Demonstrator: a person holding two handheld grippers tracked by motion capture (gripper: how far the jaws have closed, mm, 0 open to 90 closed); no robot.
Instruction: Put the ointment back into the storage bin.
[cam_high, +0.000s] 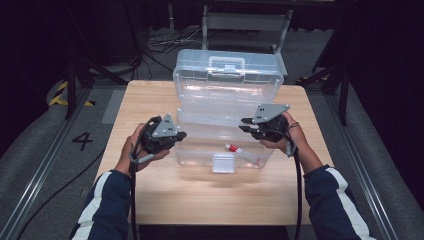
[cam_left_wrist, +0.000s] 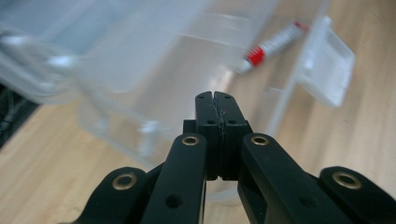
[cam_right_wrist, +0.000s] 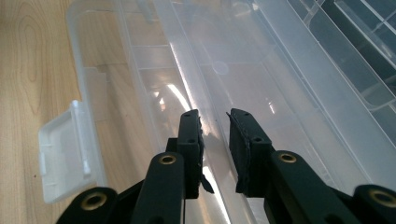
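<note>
On the wooden worktop (cam_high: 165, 200), the left gripper (cam_high: 176, 135) sits at the clear box's (cam_high: 200, 150) left end with its jaws pressed together on nothing. The right gripper (cam_high: 246, 125) hangs over the box's right end, jaws apart and empty. A red-and-white tube (cam_high: 236, 148) lies inside near the front latch (cam_high: 223, 163), and the lid (cam_high: 227, 80) stands open behind.

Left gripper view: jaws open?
No: the left gripper has its two black jaws pressed flat together, nothing between them, near the clear box.
</note>
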